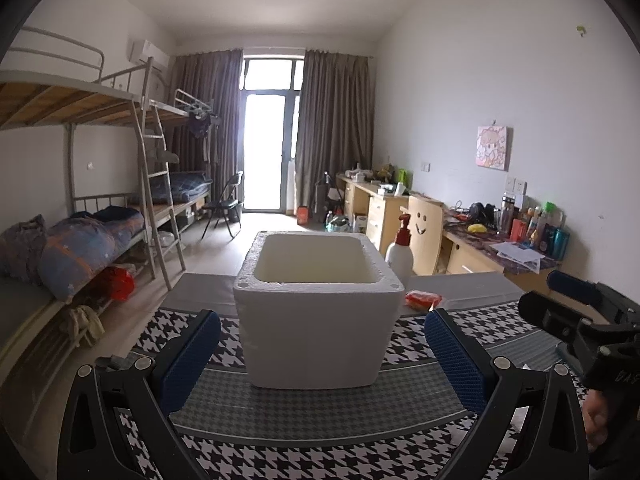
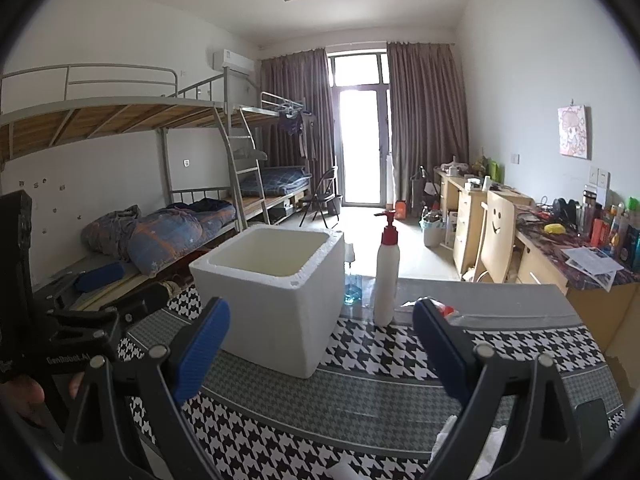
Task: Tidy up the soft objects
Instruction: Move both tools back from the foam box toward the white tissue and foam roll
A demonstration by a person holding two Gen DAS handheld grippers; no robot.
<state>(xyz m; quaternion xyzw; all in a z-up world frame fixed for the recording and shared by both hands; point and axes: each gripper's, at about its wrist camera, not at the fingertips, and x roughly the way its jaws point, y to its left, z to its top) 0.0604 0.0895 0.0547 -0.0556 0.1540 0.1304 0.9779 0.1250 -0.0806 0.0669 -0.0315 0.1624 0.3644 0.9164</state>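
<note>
Centrally, upright white foam box [image 1: 316,320], visible interior bare; both grippers [image 1: 320,356] [image 2: 320,348] wide apart.

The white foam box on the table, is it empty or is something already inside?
Empty as far as visible: the foam box stands upright with no lid, and both views show only bare inner walls. Its floor is hidden, so cannot tell fully.

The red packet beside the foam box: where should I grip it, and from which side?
The red packet lies flat on the table, right of the foam box and near the pump bottle. Probably bring the right hand-held gripper down from above, jaws open, and pinch across its narrow width, approaching from the open right side.
</note>
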